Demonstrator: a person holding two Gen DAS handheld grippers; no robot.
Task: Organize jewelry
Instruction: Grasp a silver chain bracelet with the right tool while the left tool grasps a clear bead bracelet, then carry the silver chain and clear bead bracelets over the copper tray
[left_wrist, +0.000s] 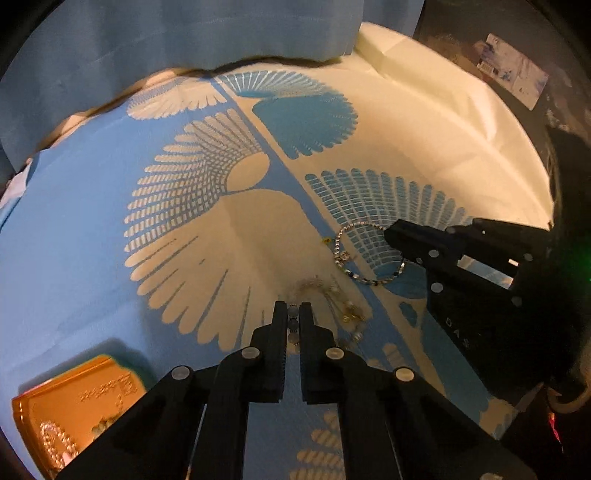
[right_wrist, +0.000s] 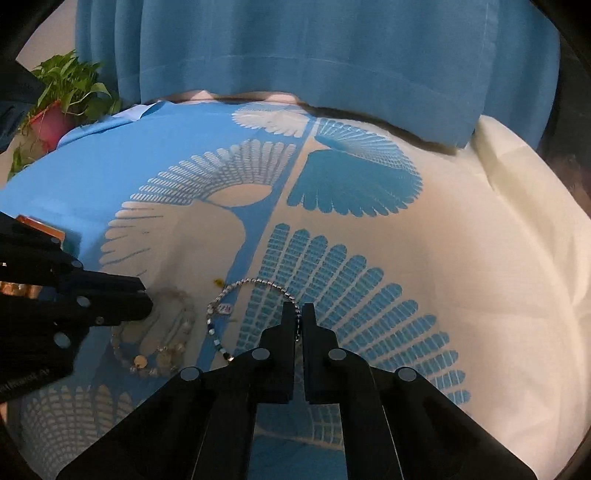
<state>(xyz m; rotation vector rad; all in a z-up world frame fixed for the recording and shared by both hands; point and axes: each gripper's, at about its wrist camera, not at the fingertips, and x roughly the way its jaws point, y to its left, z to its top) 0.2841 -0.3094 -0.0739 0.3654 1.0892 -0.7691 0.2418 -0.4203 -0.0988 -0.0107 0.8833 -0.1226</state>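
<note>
Two pieces in play on the blue-and-cream patterned cloth (left_wrist: 92, 221). The silver chain bracelet (right_wrist: 255, 283) lies in a loop, fine links, dark and pale beads along one side, a small tag on it. The right gripper (right_wrist: 298, 314) is clamped on its chain. Just beside it, the pale beaded bracelet (right_wrist: 162, 347), cloudy round beads with small disc charms, lies in a heap; the left gripper (left_wrist: 293, 314) pinches a run of its beads. Over at the left, a gold tin (left_wrist: 74, 406) with another beaded piece inside.
</note>
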